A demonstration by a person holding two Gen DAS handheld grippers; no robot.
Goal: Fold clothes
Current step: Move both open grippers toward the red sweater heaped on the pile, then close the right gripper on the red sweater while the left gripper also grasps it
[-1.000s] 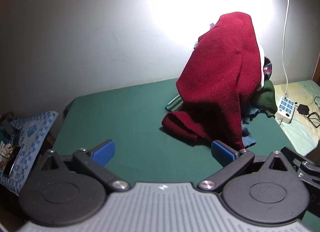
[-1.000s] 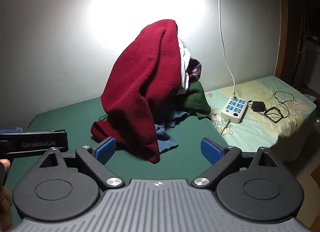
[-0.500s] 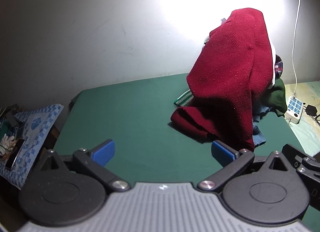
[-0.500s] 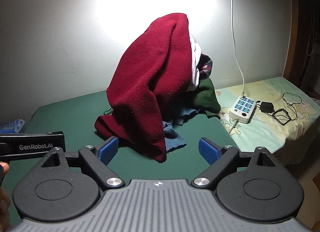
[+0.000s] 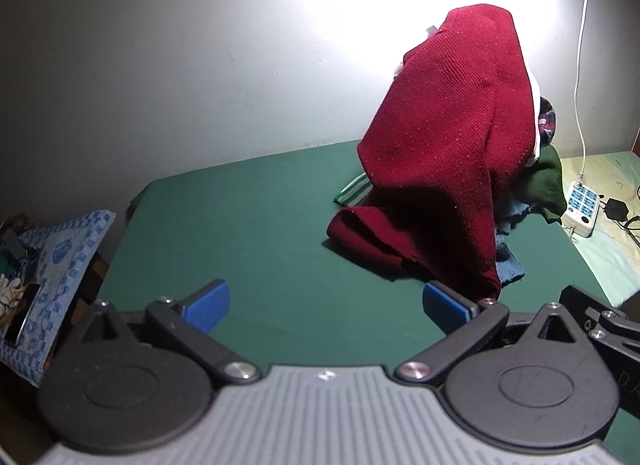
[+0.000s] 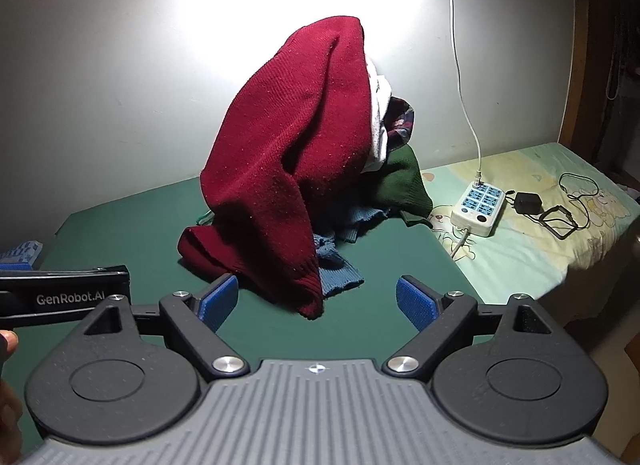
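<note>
Both tongs, left [image 5: 326, 305] and right [image 6: 318, 301], gaped wide and empty over the green tabletop [image 5: 240, 225], facing a tall heap of clothes (a dark red knit sweater [image 6: 288, 153] draped over blue, green and white pieces) piled against the wall.

Two low wrist views, both toward the same clothes pile [image 5: 452, 169] [image 6: 296, 169].
</note>
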